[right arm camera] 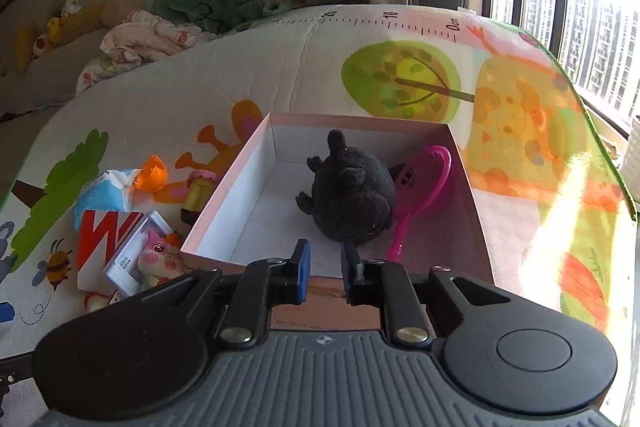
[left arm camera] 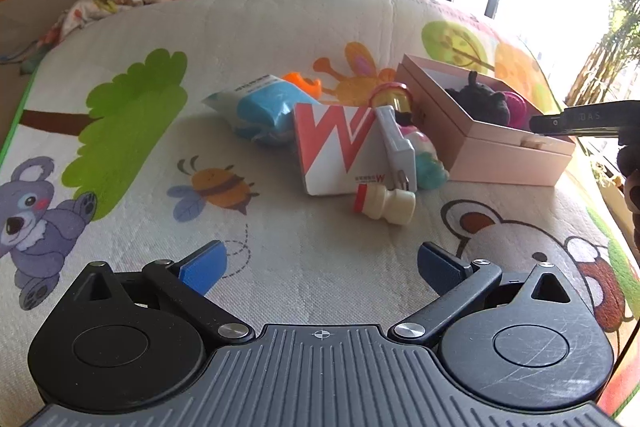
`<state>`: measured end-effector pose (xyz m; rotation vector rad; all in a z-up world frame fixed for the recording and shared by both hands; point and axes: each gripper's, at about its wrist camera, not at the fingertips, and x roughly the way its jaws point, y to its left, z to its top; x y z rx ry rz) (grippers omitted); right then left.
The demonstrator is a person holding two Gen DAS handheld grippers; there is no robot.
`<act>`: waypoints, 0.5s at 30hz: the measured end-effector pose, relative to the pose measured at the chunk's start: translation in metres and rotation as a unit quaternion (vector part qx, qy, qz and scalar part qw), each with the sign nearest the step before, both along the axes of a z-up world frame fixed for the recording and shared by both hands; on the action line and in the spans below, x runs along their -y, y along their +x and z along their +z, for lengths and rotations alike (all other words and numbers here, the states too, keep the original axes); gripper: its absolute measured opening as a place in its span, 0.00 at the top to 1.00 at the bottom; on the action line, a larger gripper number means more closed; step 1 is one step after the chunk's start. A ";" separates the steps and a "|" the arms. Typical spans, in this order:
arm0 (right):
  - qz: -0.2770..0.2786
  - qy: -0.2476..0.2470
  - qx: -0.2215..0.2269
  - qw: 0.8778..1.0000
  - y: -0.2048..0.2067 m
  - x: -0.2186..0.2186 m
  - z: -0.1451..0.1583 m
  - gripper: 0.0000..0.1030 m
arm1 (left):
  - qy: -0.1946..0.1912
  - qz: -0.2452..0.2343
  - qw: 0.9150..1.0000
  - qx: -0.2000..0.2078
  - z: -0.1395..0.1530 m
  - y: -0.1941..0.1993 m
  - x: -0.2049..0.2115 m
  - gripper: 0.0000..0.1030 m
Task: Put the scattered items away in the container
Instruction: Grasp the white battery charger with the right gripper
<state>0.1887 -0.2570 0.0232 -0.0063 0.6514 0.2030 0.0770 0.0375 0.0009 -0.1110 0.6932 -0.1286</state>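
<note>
Box (right arm camera: 224, 227), pink and lidless, is sitting on the play mat (left arm camera: 280, 27), right of the clutter, already holding a black plush toy (right arm camera: 352, 195) and a pink racket (right arm camera: 424, 187). Left tongs (left arm camera: 320, 267) are hanging wide and empty, facing the leftovers: blue pouch (left arm camera: 260, 111), red-and-white carton (left arm camera: 336, 147), small bottle (left arm camera: 384, 205) lying nearest, likely next. Right tongs (right arm camera: 325, 275) are sitting narrowed to a slim gap at the box's near wall, gripping nothing visible.

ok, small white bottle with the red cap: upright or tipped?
Tipped. The bottle lies on its side on the mat, red cap pointing left, just in front of the red-and-white box.
</note>
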 end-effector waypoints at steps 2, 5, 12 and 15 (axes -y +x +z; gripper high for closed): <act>-0.001 0.001 0.016 1.000 -0.015 0.006 0.005 0.81 | -0.003 -0.008 1.000 0.002 0.000 -0.001 0.004 0.00; -0.005 -0.001 0.033 0.999 -0.030 0.012 0.011 0.76 | -0.001 -0.014 1.000 0.003 0.000 -0.003 0.008 0.00; 0.066 -0.025 0.038 0.997 -0.051 -0.027 0.003 0.65 | 0.013 0.007 1.000 0.004 0.003 -0.005 0.008 0.00; 0.111 -0.029 0.033 0.993 -0.058 -0.058 -0.006 0.66 | 0.020 0.023 1.000 0.006 0.006 -0.007 0.001 0.00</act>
